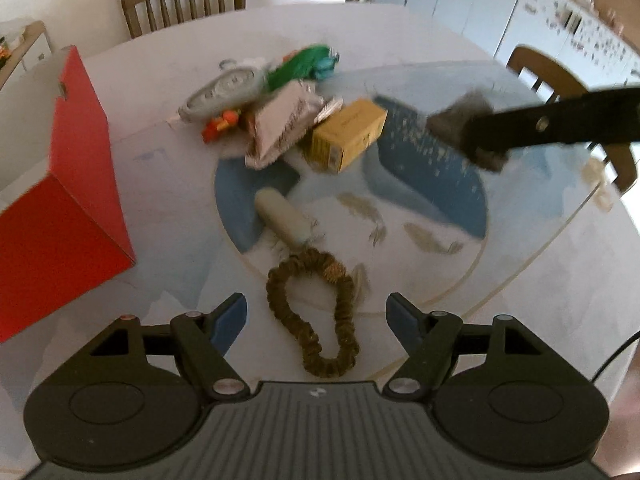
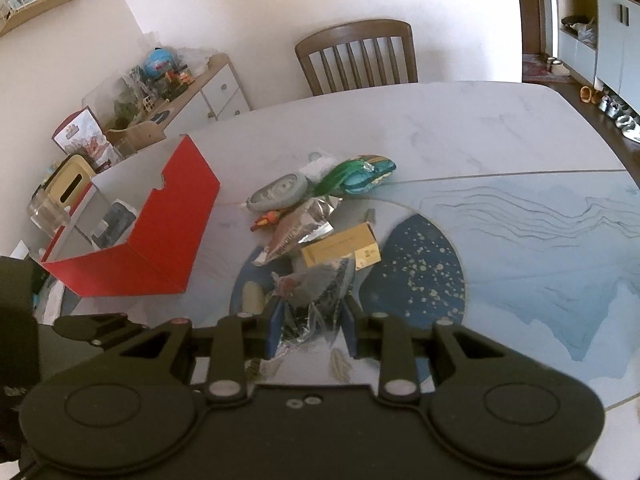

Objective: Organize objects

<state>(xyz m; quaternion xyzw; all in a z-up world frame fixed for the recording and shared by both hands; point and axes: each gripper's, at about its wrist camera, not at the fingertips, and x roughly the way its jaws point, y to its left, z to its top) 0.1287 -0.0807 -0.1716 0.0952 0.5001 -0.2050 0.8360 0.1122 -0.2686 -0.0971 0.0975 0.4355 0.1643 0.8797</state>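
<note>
The right gripper (image 2: pixel 310 312), clamped on a crinkly dark packet (image 2: pixel 316 288), should carry it over the red box (image 2: pixel 132 248) rim before releasing, while the left gripper (image 1: pixel 316 316), spread wide, hovers above the brown scrunchie (image 1: pixel 320 312) beside that box on the counter (image 1: pixel 540 280).

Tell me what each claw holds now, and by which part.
The right claw grips a clear plastic bag of dark things by its near end. The left claw is open and holds nothing.

Both grippers are black plastic with round hubs, silver screws, a ribbed grey body and blue-padded fingers (image 1: pixel 229 322).
</note>
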